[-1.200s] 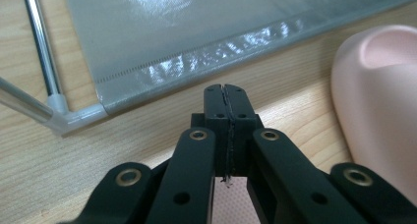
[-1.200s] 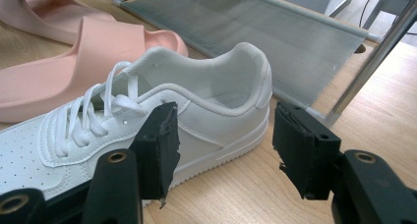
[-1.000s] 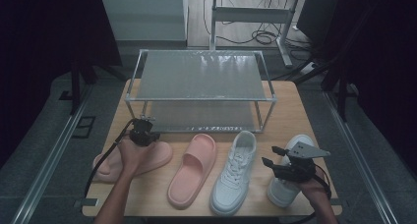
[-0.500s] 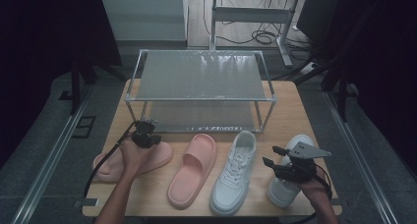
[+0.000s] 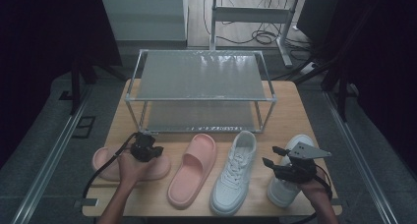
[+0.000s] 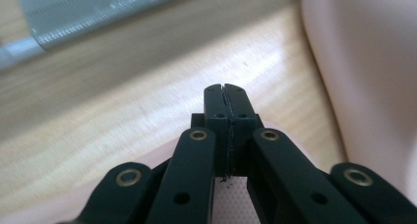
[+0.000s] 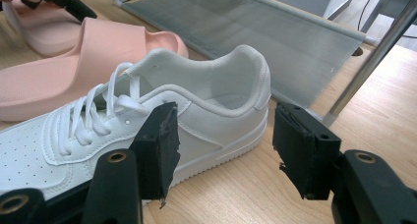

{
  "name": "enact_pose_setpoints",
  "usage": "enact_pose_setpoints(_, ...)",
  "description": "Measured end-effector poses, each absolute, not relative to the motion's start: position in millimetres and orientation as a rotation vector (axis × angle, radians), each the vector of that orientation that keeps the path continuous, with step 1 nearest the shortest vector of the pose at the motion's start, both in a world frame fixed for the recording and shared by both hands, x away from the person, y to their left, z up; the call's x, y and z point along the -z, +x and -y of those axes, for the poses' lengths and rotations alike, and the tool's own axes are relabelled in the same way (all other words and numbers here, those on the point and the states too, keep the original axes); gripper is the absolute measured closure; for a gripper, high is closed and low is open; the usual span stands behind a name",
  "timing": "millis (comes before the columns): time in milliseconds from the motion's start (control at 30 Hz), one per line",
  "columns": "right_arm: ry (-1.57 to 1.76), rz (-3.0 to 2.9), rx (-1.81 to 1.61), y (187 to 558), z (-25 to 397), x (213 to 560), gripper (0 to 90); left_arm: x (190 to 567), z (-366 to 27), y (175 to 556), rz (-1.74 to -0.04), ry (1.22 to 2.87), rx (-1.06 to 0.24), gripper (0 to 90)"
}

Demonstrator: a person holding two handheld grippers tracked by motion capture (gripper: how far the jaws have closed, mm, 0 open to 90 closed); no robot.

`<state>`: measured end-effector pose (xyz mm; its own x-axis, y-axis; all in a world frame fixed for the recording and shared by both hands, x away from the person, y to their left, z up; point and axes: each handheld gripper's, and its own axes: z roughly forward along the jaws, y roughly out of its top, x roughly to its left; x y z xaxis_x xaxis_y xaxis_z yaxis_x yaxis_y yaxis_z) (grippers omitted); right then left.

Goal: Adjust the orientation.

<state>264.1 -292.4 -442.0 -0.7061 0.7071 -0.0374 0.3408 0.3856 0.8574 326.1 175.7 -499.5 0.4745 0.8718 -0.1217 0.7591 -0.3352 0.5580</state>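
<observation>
left gripper [image 5: 145, 149]: my jaws pressed shut, empty, nudged slightly up-frame over pink slide [image 5: 130, 164] at lower left | right gripper [image 5: 290, 166]: jaws apart, unmoved over right sneaker [image 5: 290, 172] | no grasp begun; shoe rack [image 5: 199, 91] empty

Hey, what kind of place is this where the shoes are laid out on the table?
Probably a lab or recording workspace, not a home: a wooden table holding a two-tier metal shoe rack, dark curtains around it, and loose cables by a desk frame behind.
</observation>
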Motion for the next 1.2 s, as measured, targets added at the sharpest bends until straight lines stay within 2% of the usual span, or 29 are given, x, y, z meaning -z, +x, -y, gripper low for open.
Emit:
enact_pose_setpoints(600, 0.894, -2.257, -1.252, 262, 290, 441, 43.4, 503, -166, 270, -1.232, 2.234, -0.237, 90.0)
enact_pose_setpoints(967, 0.890, -2.257, -1.252, 262, 290, 440, 43.4, 503, -167, 254, -1.216, 2.242, -0.236, 89.9)
enact_pose_setpoints(1100, 0.886, -2.256, -1.253, 261, 290, 440, 43.4, 506, -176, 248, -1.224, 2.185, -0.167, 90.0)
enact_pose_setpoints(1200, 0.885, -2.255, -1.256, 261, 290, 439, 43.4, 505, -177, 239, -1.223, 2.203, -0.190, 90.0)
